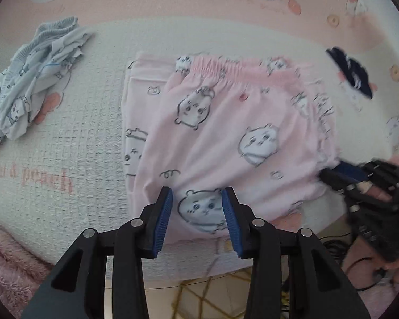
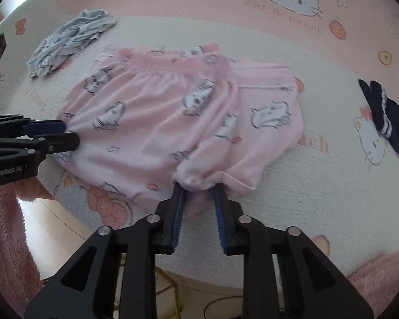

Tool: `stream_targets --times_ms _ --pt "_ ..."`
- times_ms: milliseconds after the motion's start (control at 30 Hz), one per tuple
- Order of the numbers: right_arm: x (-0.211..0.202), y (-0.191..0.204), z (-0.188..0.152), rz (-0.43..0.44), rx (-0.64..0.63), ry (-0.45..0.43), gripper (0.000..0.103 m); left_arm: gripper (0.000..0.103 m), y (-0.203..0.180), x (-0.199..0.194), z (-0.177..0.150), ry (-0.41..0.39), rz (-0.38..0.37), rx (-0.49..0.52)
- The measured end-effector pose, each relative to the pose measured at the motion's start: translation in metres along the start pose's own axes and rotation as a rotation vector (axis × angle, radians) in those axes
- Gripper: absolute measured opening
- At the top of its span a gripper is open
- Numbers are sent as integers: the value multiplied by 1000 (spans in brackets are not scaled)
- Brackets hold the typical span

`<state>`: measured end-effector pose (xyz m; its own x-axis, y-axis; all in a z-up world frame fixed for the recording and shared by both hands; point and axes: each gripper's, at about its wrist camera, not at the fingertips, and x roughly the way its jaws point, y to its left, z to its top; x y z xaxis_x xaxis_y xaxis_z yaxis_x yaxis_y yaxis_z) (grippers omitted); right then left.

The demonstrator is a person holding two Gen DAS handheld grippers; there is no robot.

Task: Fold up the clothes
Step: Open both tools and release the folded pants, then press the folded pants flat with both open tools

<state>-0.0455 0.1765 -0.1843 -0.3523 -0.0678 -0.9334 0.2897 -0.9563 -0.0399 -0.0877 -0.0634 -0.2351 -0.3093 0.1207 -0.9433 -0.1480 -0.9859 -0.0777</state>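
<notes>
Shorts, pink with cartoon faces, lying flat on printed blanket: elastic waistband at the far side from both pairs of fingers, leg hems nearest.

Left gripper: fingers about half apart, tips straddling the near hem over one printed face, pads not seen pressing on cloth.

Right gripper: fingers also part-way apart, a bunched hem corner sitting between the tips, pads apparently not biting on it.

Handling, as a judgement: light, limp, fleecy; no stiffness to carry a fold, so likely to sag and drag between two grip points. Not slippery, not fragile; ribbed blue pads should hold well. Gathered waistband thicker and springier than the legs.

Best hold: pinch through all layers at the two hem corners, just ahead of each fingertip pair, then lift evenly. Pinching only the top layer risks pulling the layers apart.

Crumpled grey-blue garment and dark garment well off to either side of the fingers.
</notes>
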Motion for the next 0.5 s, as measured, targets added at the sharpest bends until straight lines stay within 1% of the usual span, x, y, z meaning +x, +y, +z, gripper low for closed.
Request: stream_targets --times_ms 33,67,100,133,167,200,267,300,333,367,400,433,500 --pt "-1 -11 -5 -79 11 20 33 39 -3 -2 -1 -7 31 15" --pt "1 -25 -10 -140 33 61 36 39 -5 -4 -1 -8 78 25" --pt "0 -43 -13 -129 115 82 36 39 -7 -4 -2 -11 114 34" --pt "-1 -61 -17 -115 198 102 35 39 -6 -5 -2 -13 108 27" --pt "-6 -73 -17 -127 248 85 35 39 -4 -7 -1 -22 82 4" --pt "-15 -78 -15 -105 268 38 35 39 -1 -10 0 -33 51 -19" --pt "-32 -74 -10 -13 262 -71 35 39 1 -20 5 -74 -60 -53" --pt "-34 -66 -5 41 253 -117 36 39 1 -25 6 -92 -131 -72" --pt "-28 -54 1 106 243 -138 37 41 0 -30 7 -109 -201 -98" --pt "-20 -47 3 151 225 -120 37 46 -1 -33 7 -120 -255 -120" --pt "-7 -35 8 158 193 -71 37 47 -4 -33 6 -119 -280 -126" --pt "-2 -27 5 116 154 -47 36 48 -6 -33 5 -116 -294 -128" --pt "7 -11 0 30 76 -1 36 48 -12 -26 4 -89 -246 -110"
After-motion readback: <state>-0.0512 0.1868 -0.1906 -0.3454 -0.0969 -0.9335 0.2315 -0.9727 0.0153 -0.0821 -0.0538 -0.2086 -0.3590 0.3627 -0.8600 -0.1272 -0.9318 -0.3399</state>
